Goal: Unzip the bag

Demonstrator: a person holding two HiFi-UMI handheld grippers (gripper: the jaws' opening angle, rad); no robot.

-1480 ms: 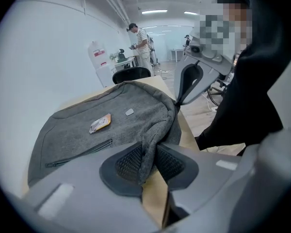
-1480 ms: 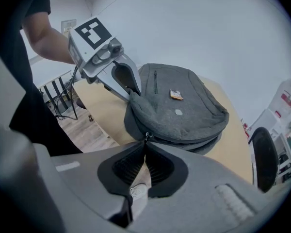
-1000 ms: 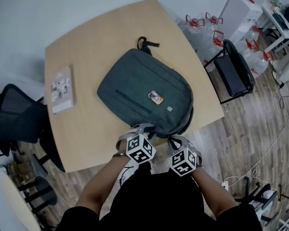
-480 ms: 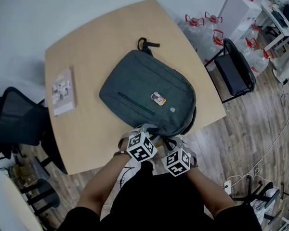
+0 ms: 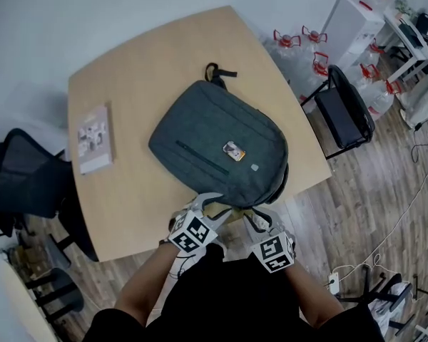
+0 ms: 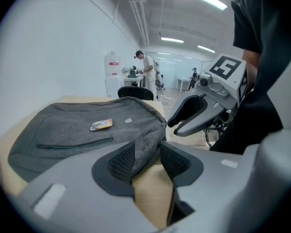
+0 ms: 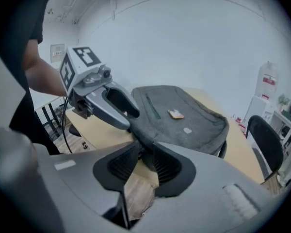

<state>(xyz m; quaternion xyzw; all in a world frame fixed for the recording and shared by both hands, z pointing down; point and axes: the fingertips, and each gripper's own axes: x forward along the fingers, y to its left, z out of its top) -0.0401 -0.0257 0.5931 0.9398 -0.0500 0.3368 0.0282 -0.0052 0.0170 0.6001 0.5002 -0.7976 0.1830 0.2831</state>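
Although both claws stand at the bag's near edge, no zip shows as opened at this moment. Far left, a booklet (image 5: 94,135) lies flat on the counter (image 5: 128,77), well apart from the work. Centre, the grey bag (image 5: 214,148) lies flat on the counter, front face up. Its carry loop (image 5: 217,70) points away from the person, and its opposite end lies close to the counter's near rim. The front-pocket zip (image 5: 198,158) runs as an unbroken dark line and is judged shut along its whole length. The main zip round the bag's edge cannot be made out, and no gap in the shell appears in any view.

Below the bag, the left claw (image 5: 211,205) has its jaws spread, having just been opening. A grey corner of the bag's fabric sits between the pads, which do not seem to press on it. To its right, the right claw (image 5: 254,218) likewise has its jaws spread, having just been opening. A dark part of the bag's edge, perhaps a strap or a puller, sits in the gap unclamped. Far right, a black chair (image 5: 346,109) stands beside the counter, off the work area.

Progress, as a judgement: early stage. Reaching the bag is done. A firm hold on a zip puller, a steadying hold on the fabric and the whole run of the slider are left to do.
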